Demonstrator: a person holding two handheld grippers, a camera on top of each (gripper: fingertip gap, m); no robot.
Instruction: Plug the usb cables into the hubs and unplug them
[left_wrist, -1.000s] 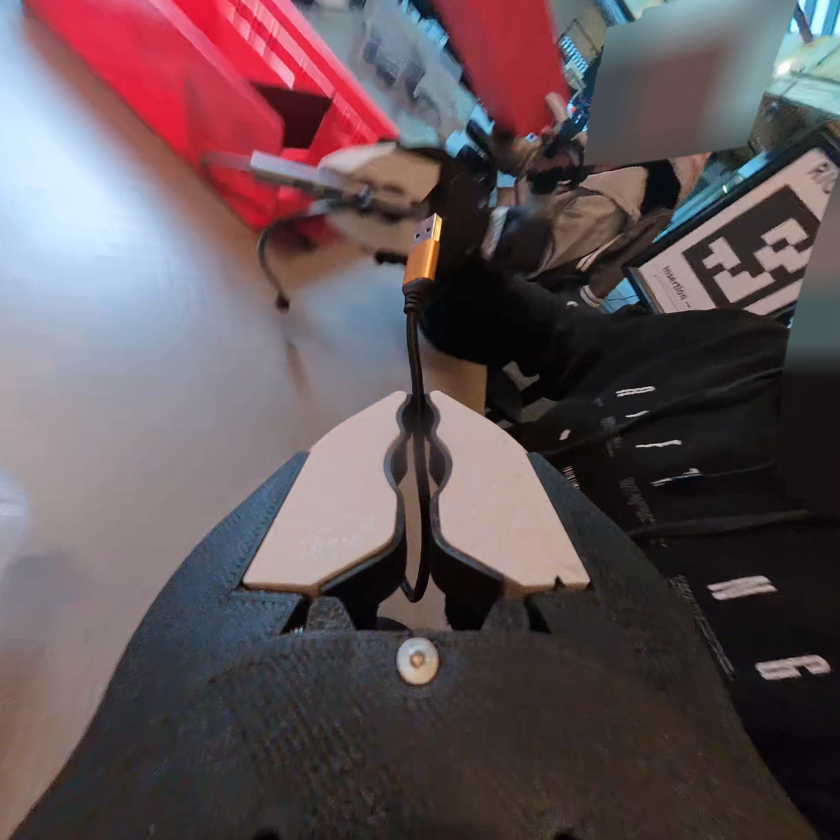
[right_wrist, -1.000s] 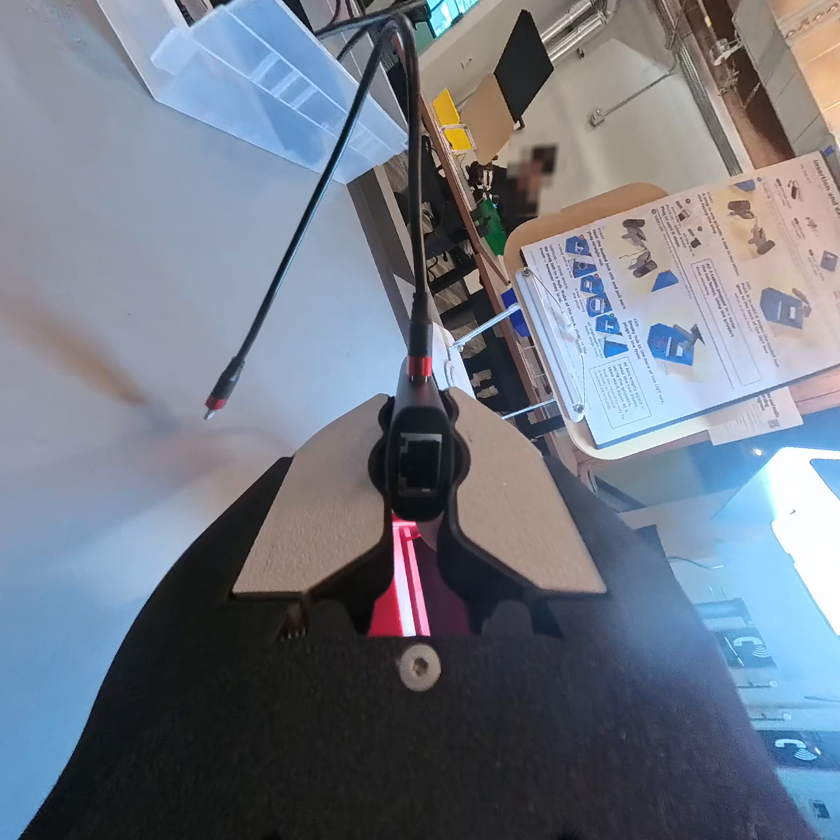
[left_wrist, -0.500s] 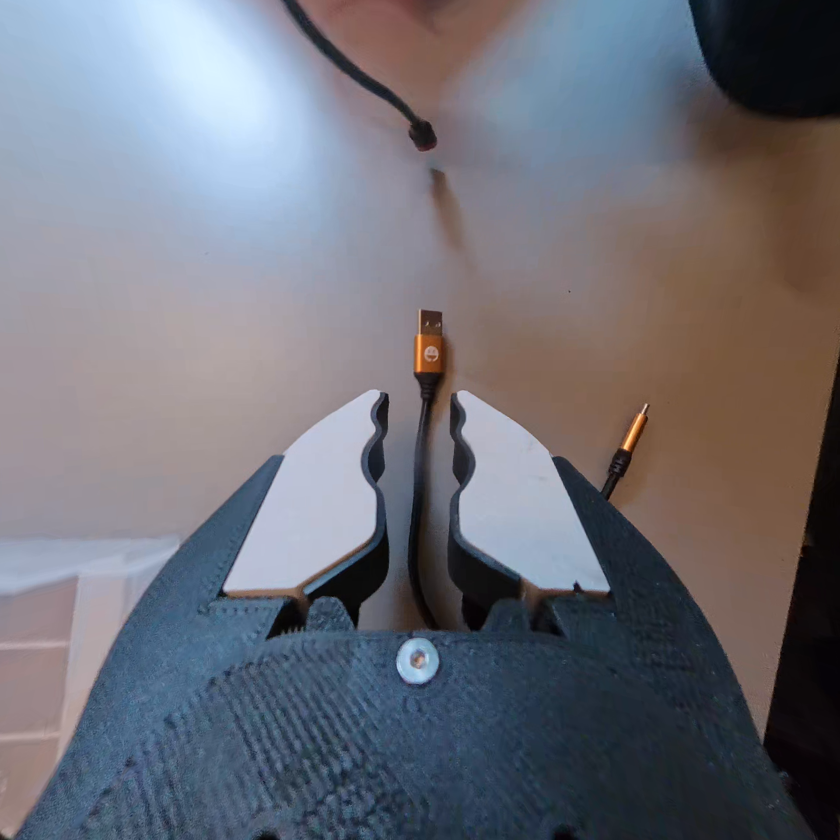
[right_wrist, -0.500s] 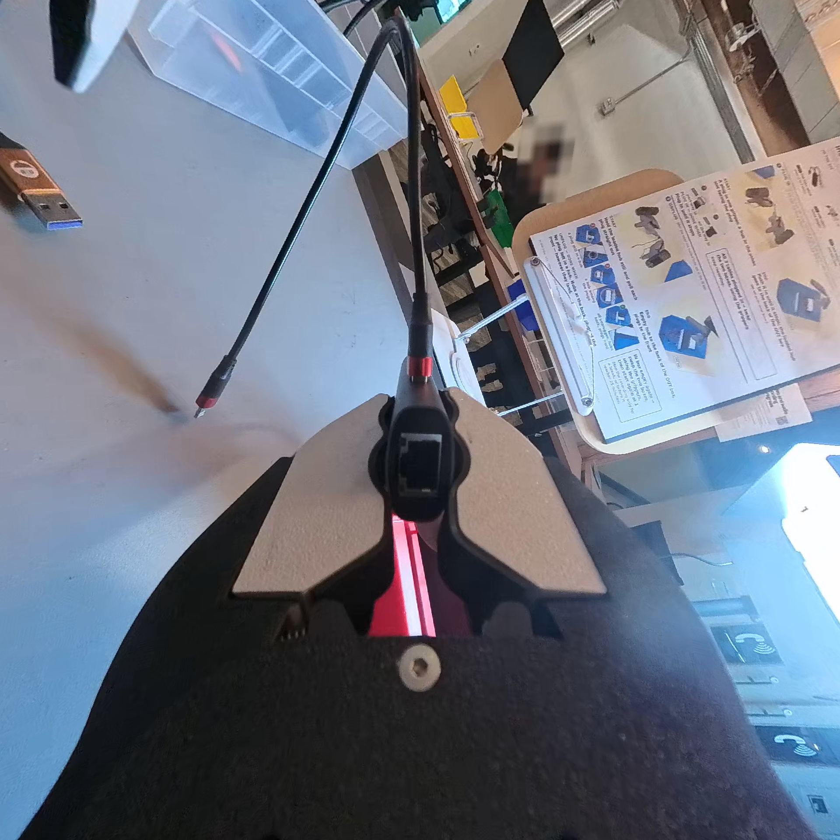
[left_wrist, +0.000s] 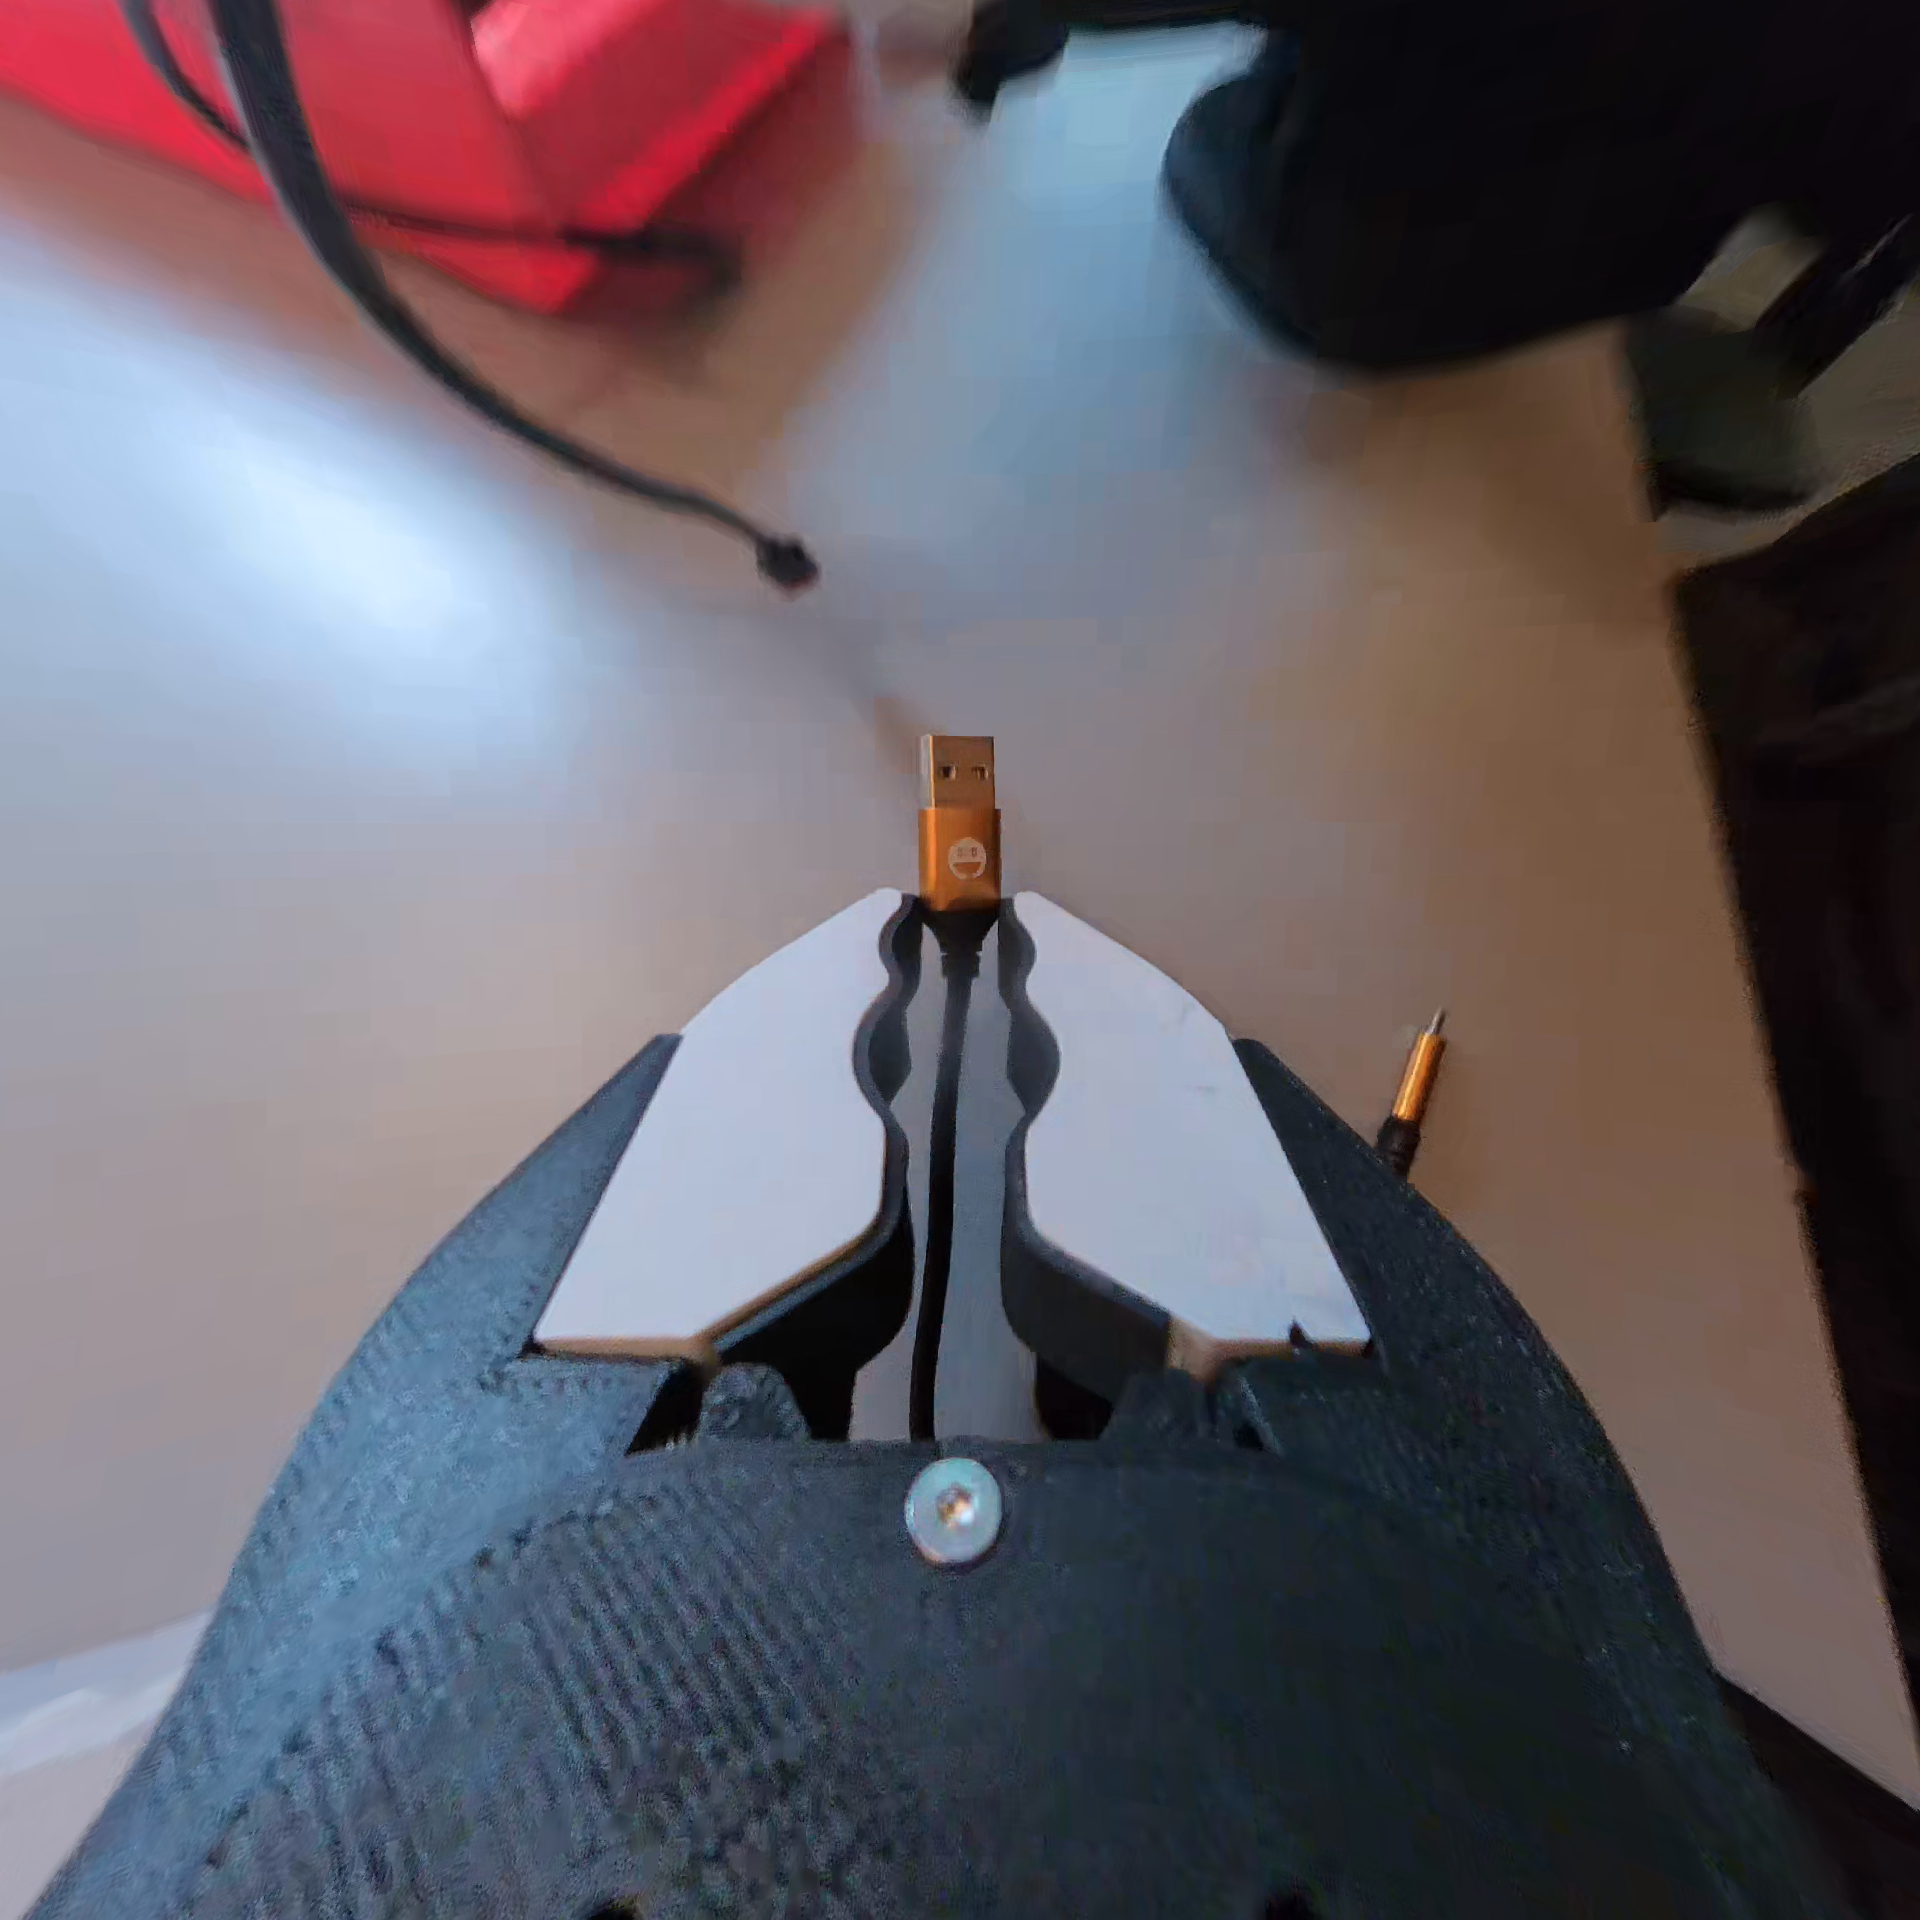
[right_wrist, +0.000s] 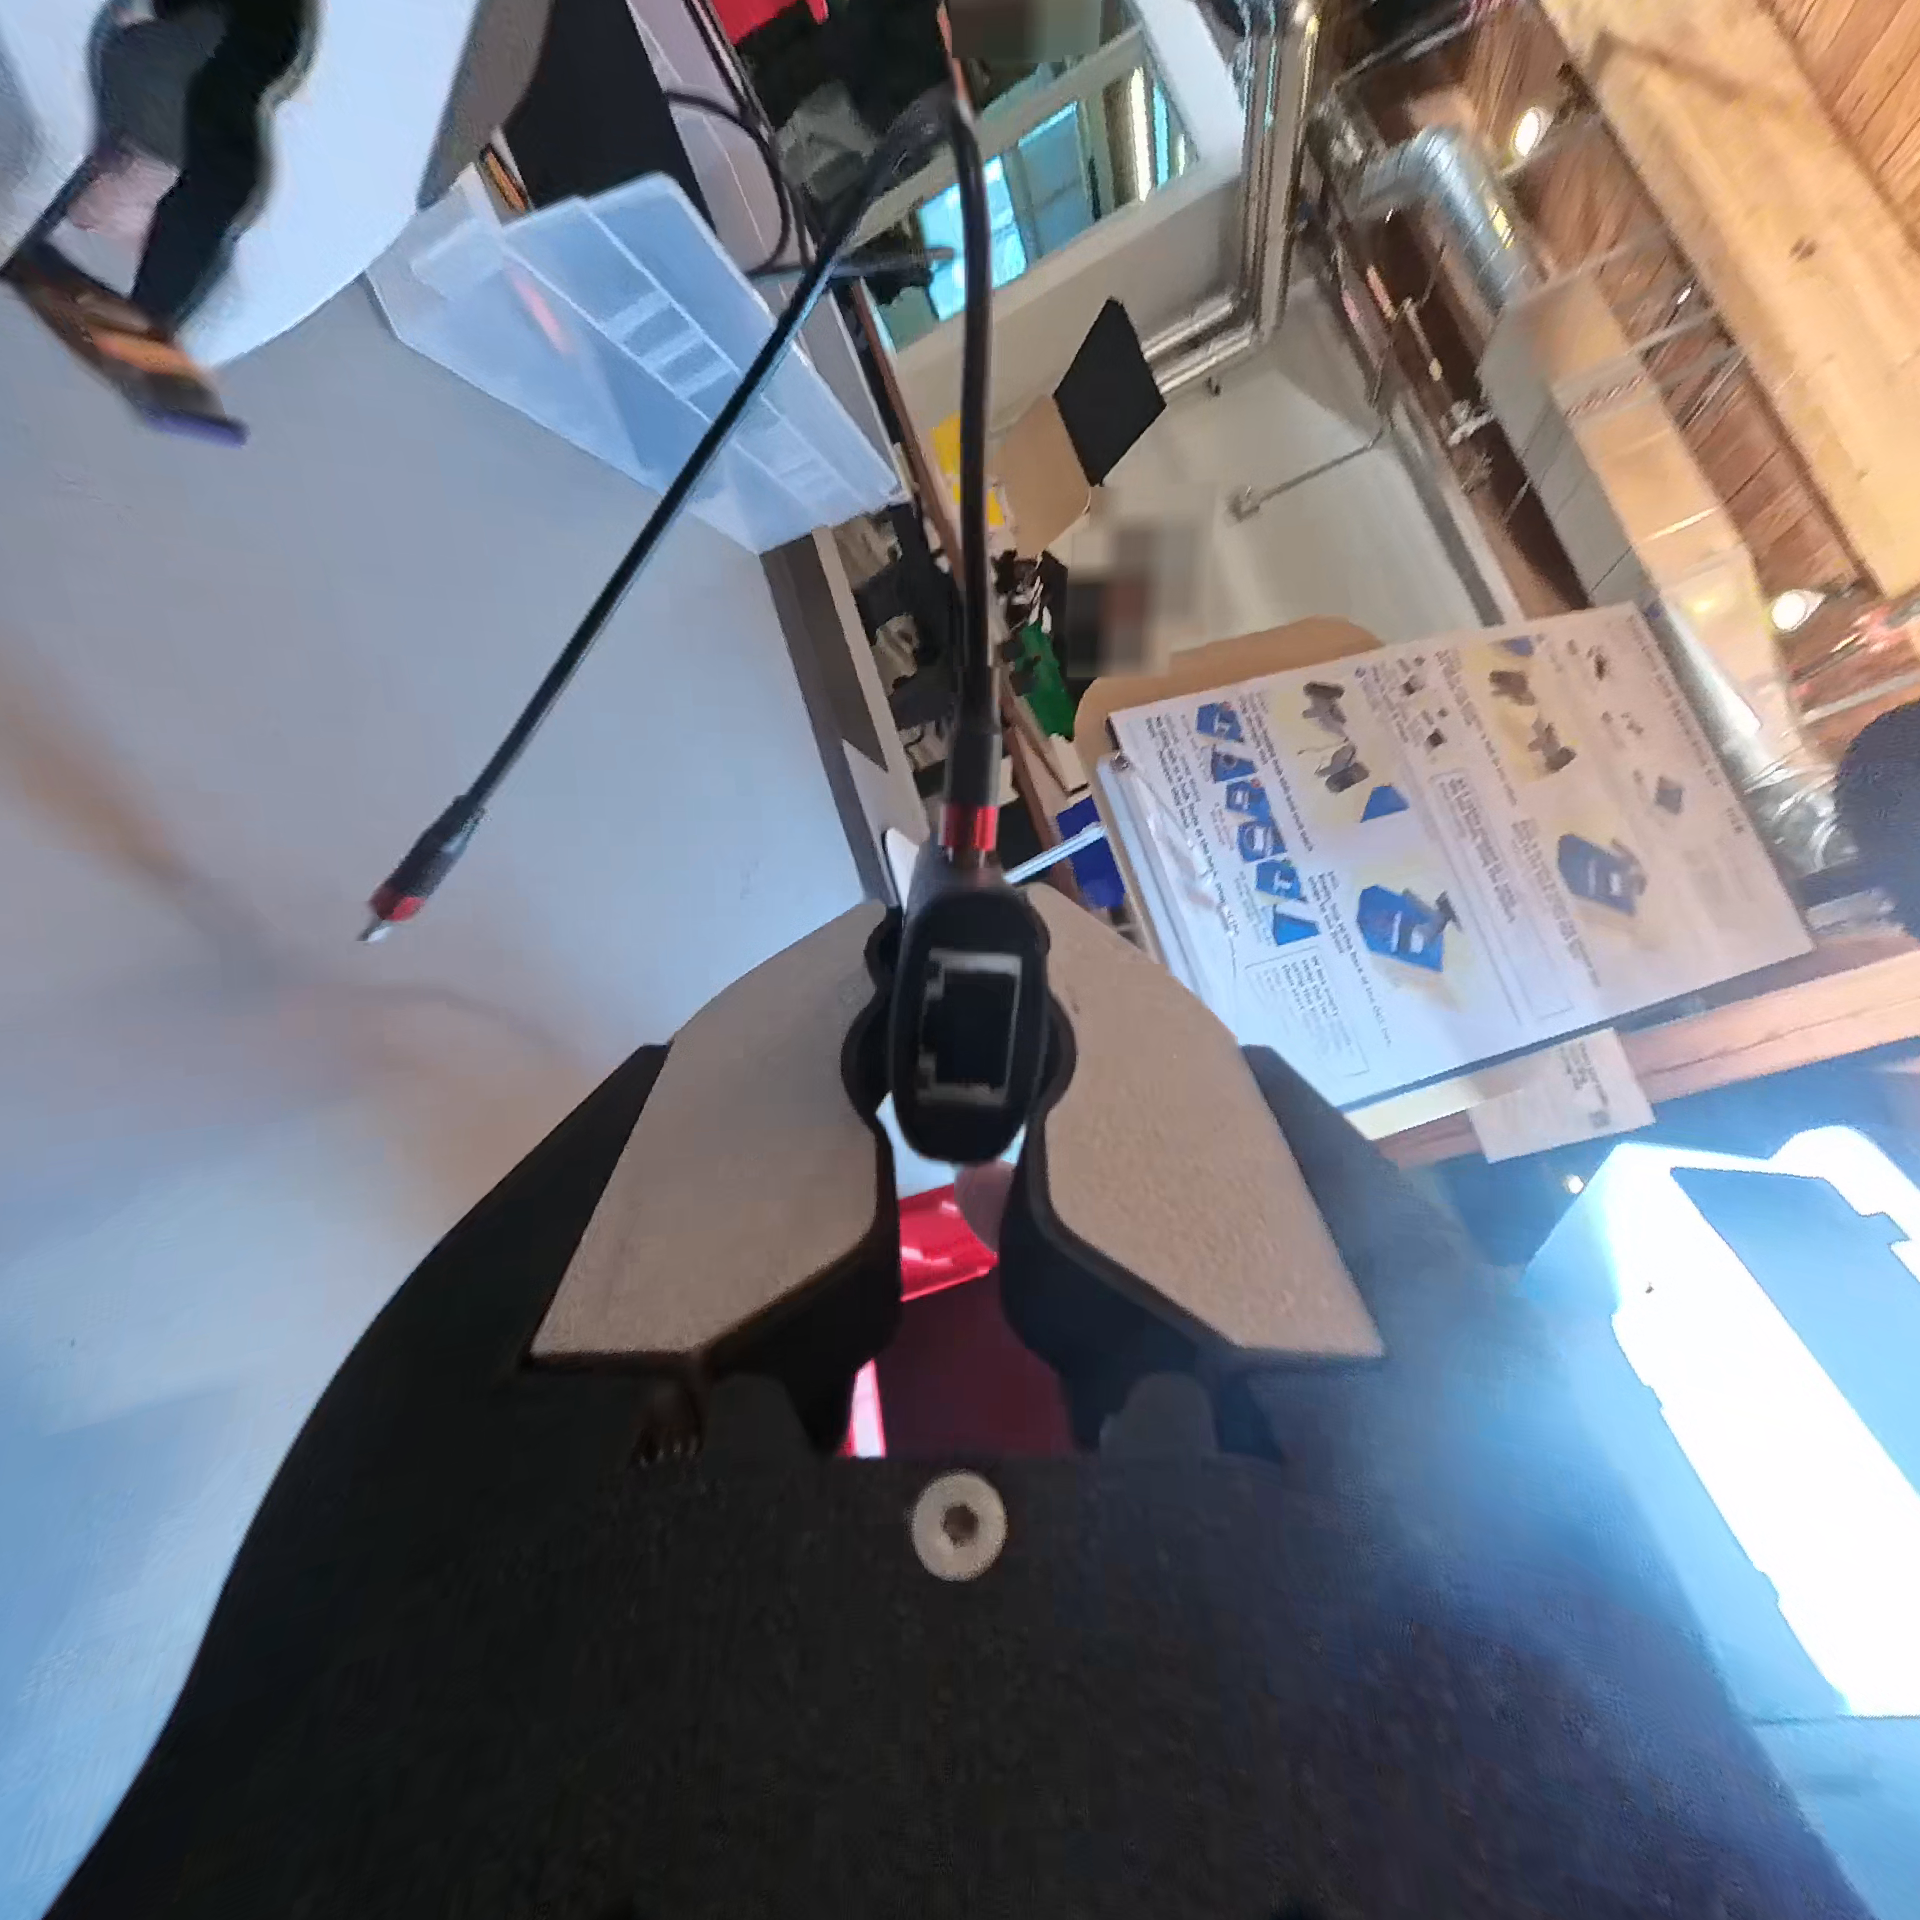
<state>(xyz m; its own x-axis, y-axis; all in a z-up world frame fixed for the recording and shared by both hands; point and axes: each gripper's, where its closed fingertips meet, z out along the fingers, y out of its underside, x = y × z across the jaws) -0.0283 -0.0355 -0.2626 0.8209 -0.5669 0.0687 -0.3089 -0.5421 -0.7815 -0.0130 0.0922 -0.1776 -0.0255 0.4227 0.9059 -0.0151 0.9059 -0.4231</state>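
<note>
now, left wrist view: left gripper (left_wrist: 958, 902) pinched narrow at the tips on the orange usb plug (left_wrist: 959, 831), black cord running back between the fingers, metal end jutting forward over the pale table (left_wrist: 312, 831), plugged into nothing. small orange connector (left_wrist: 1417, 1075) lying off to the right, a loose black cable end (left_wrist: 781, 561) ahead, red bin (left_wrist: 499, 135) beyond.

over to the right wrist view: right gripper (right_wrist: 961, 935) clamped on the black hub (right_wrist: 961, 1023), a red-collared cable (right_wrist: 971, 499) seated in its far end, that cable's other tip (right_wrist: 410, 894) dangling free. looks like one cable in, orange one yet to go, unplugging all ahead.
</note>
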